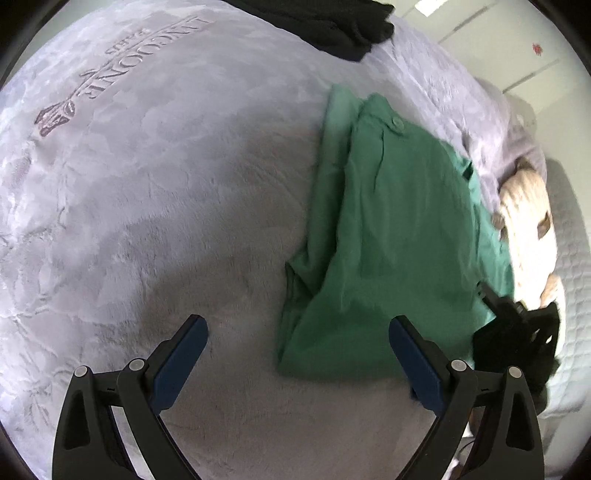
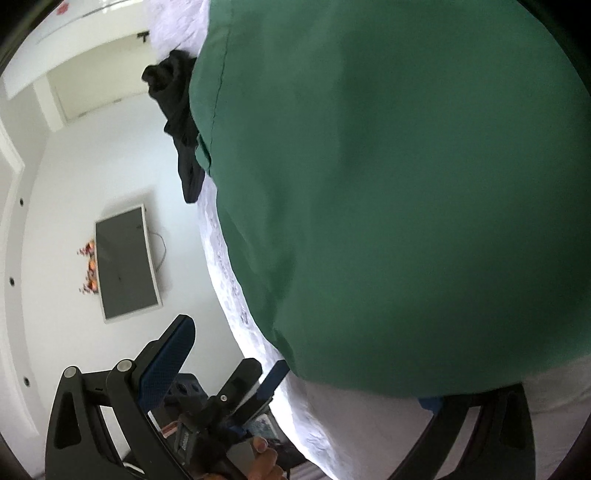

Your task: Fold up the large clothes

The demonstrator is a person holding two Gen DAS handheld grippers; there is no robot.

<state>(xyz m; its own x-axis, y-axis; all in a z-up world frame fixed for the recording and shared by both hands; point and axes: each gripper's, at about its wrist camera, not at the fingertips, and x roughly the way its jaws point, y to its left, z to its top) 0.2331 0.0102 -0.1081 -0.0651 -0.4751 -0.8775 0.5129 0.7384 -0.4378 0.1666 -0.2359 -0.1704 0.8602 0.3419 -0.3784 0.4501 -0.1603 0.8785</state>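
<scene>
Left wrist view: the left claw (image 1: 297, 334) is seen with its fingers spread wide and empty above the grey plush blanket (image 1: 155, 192) on the bed, while the green garment (image 1: 391, 236) lies ahead and to the right, its long axis running away from the claw toward the black clothing (image 1: 332, 26) at the far edge. From the right wrist view, the right claw (image 2: 314, 369) is found pressed against that same garment with one finger hidden by green cloth, so whether anything is gripped cannot be told. The right claw is judged the nearer one for the next fold.
</scene>
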